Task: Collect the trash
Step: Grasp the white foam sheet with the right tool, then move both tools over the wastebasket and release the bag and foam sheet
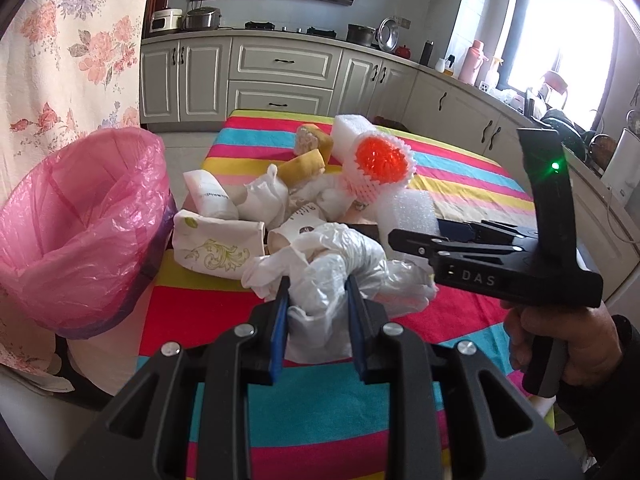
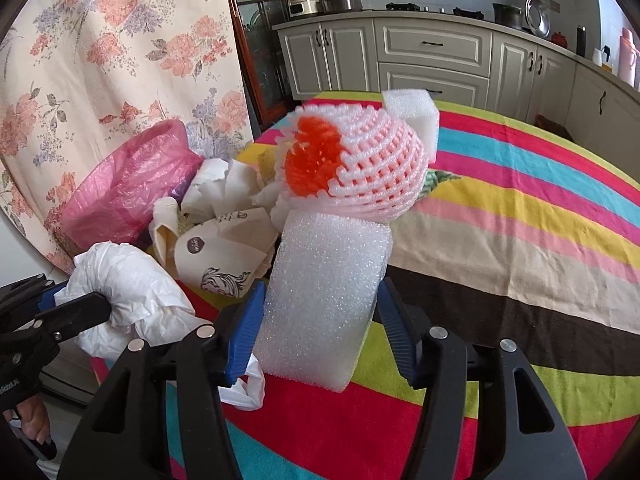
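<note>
Left wrist view: your left gripper has its blue pads pinched tight on a crumpled white plastic bag, at the near edge of the trash pile on the striped tablecloth.
Bin: the pink-lined waste bin stands just left of the table, beside the pile.
Other hand: your right gripper reaches in from the right toward the white foam block.
Right wrist view: your right gripper brackets the foam block; the left pad touches it, and at the right pad contact is unclear.
Behind it: an orange ball in a pink-white foam net sleeve rests on the block's far end.
</note>
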